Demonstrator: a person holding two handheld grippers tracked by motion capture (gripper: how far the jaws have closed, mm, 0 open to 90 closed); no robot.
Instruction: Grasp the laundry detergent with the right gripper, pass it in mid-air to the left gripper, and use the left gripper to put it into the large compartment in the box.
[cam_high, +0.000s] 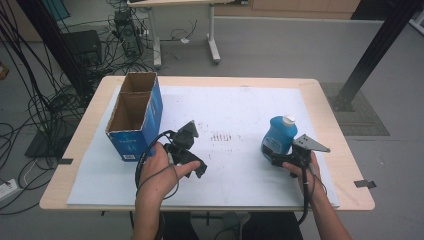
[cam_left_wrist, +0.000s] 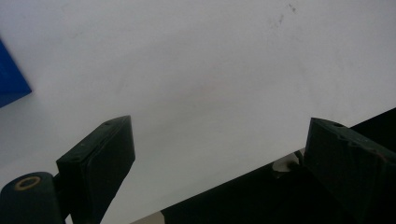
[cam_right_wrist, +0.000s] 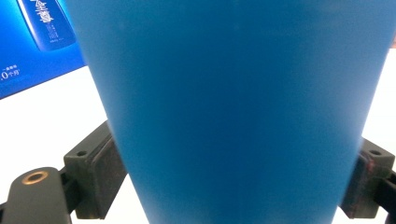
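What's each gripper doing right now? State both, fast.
Left gripper: open, nothing between its jaws, over the white sheet.
Right gripper: shut on the blue bottle, pads against both sides.

Setting: laboratory or technical test room, set up for recording. Evidence: light wooden worktop (cam_high: 332, 150) covered by a white sheet (cam_high: 240, 115), marked with dark smudges near its middle; bare grey floor (cam_high: 280, 47); thick tangle of black cables (cam_high: 45, 95) at far left, running to dark equipment boxes (cam_high: 82, 45); black metal frame strut (cam_high: 375, 50) at far right; second white-legged table (cam_high: 212, 35) beyond; power strip (cam_high: 7, 189) on the floor, near left.
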